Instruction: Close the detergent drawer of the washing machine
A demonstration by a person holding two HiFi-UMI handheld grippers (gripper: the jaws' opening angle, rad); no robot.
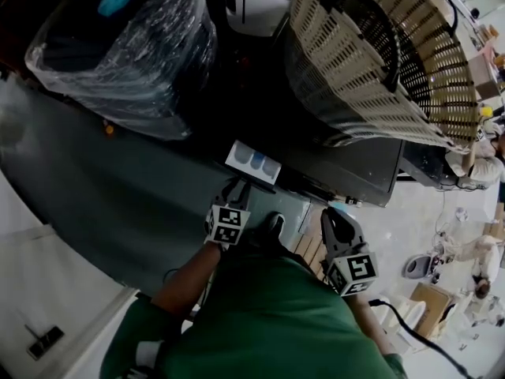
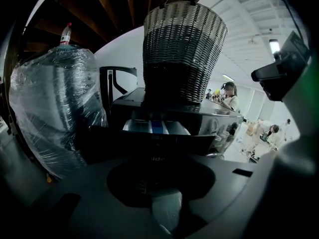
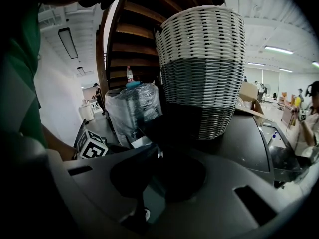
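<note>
The detergent drawer [image 1: 254,163] stands pulled out from the top left corner of the washing machine [image 1: 359,172]. Its blue and pale compartments are open to view, and its slide axis runs out of the machine front toward the person.

In the head view, the left gripper [image 1: 237,189] sits just short of the drawer's front panel, with the drawer at about 12 to 1 o'clock from its tip. In the left gripper view the dark front panel fills the middle, dead ahead at 12 o'clock. Its jaws look drawn together with nothing between them, though they are dark and hard to separate.

The right gripper [image 1: 335,226] hangs at roughly 4 o'clock from the drawer and well apart from it. Its jaws also look together and empty.

The left gripper is clearly the nearer one and already lines up with the slide axis, so a straight push toward 12 o'clock looks enough.

A wicker laundry basket [image 1: 371,54] rests on the machine's lid, clear of the drawer's path.
</note>
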